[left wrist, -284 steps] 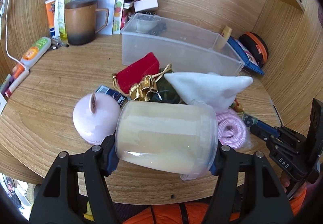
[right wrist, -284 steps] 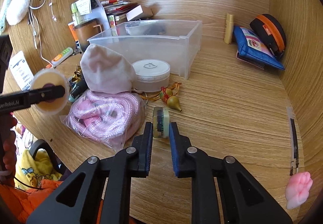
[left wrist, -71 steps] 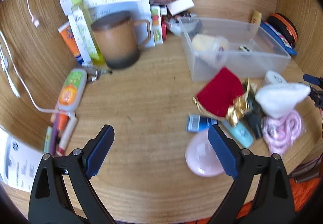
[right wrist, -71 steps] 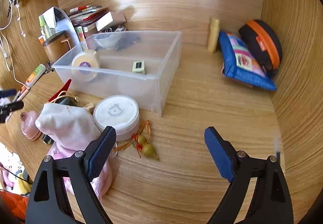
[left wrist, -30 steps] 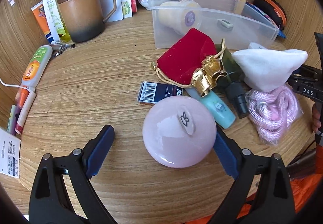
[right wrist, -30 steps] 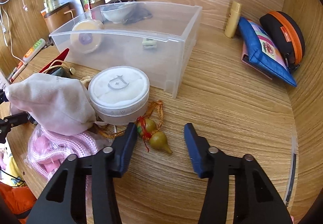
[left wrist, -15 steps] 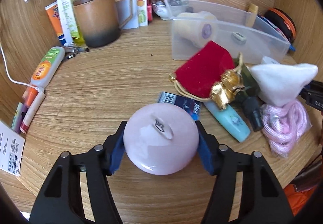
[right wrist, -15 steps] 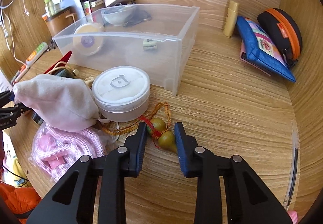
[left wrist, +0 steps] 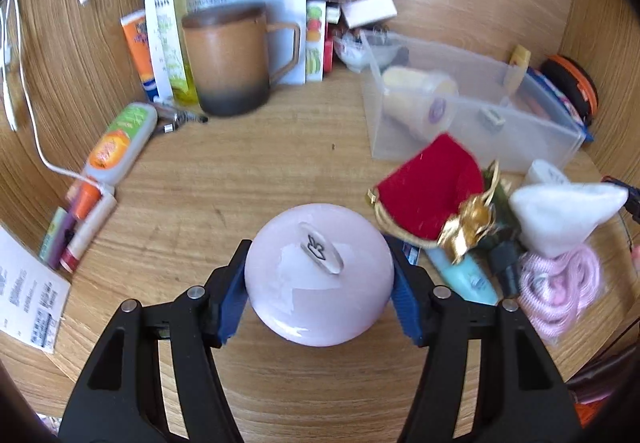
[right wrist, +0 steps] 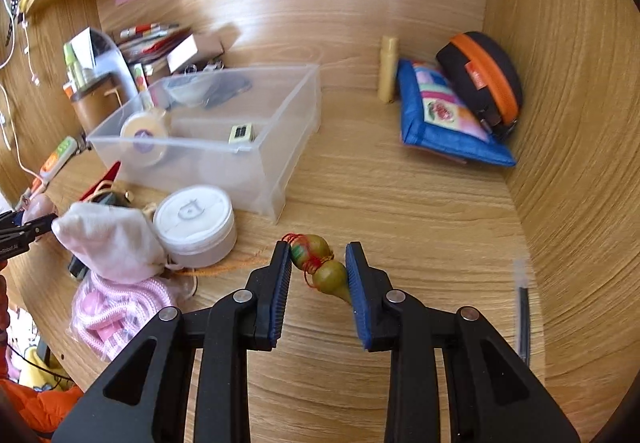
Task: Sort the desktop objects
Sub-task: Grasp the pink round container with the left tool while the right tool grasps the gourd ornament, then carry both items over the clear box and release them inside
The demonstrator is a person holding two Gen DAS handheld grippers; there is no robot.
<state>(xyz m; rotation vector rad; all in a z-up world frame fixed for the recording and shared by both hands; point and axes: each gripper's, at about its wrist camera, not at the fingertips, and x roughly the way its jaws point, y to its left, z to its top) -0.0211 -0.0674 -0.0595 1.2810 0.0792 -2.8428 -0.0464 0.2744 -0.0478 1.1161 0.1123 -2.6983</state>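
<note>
My left gripper point(left wrist: 320, 291) is shut on a round pink case point(left wrist: 318, 279) with a small bunny tab on top, held just above the desk. My right gripper point(right wrist: 318, 275) is shut on a small green-brown gourd charm point(right wrist: 320, 267) tied with red thread; its orange cord point(right wrist: 224, 269) trails left on the wood. The clear plastic bin point(right wrist: 280, 147) stands behind, holding a yellowish jar point(right wrist: 146, 139) and a small pale block point(right wrist: 240, 133). The same bin point(left wrist: 560, 131) sits at the right of the left wrist view.
A red pouch point(left wrist: 432, 187), white cloth bag point(left wrist: 560, 211), pink rope point(left wrist: 560, 291) and teal tube point(left wrist: 464, 275) lie right of the pink case. A brown mug point(left wrist: 232, 59) and tubes stand behind. A white round tin point(right wrist: 194, 221), blue pouch point(right wrist: 444, 123) and black-orange case point(right wrist: 480, 79) lie around the bin.
Both grippers closed: the left on the pink case, the right on the gourd charm. Both then lifted a little with what they hold, and the views tilted upward.
</note>
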